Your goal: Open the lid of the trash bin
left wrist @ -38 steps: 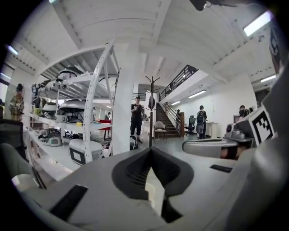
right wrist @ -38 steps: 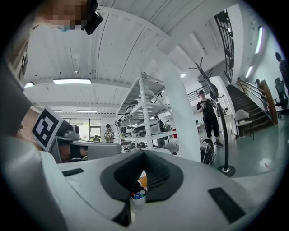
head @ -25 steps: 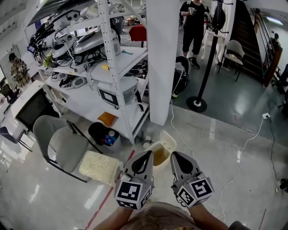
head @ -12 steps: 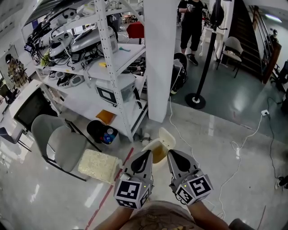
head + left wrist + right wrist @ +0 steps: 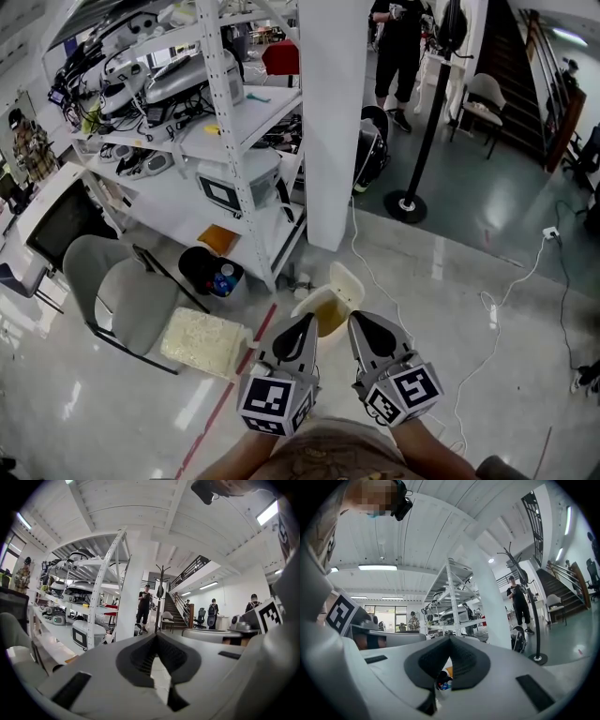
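Head view: trash bin point(image 5: 323, 314) sits at 12 o'clock, just past your tips, betw. left gripper point(image 5: 302, 328) & right gripper point(image 5: 364, 326), both equally near; lid point(image 5: 349, 281) looks tipped up at far side. Left gripper view: jaws together, empty. Right gripper view: same.

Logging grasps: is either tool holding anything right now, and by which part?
Nothing is held: the left tool and the right tool are both shut on nothing.

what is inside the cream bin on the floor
The bin has its lid up. Inside, only a yellow-brown surface shows; liner or rubbish, I cannot tell. The left gripper and right gripper cover its near side.
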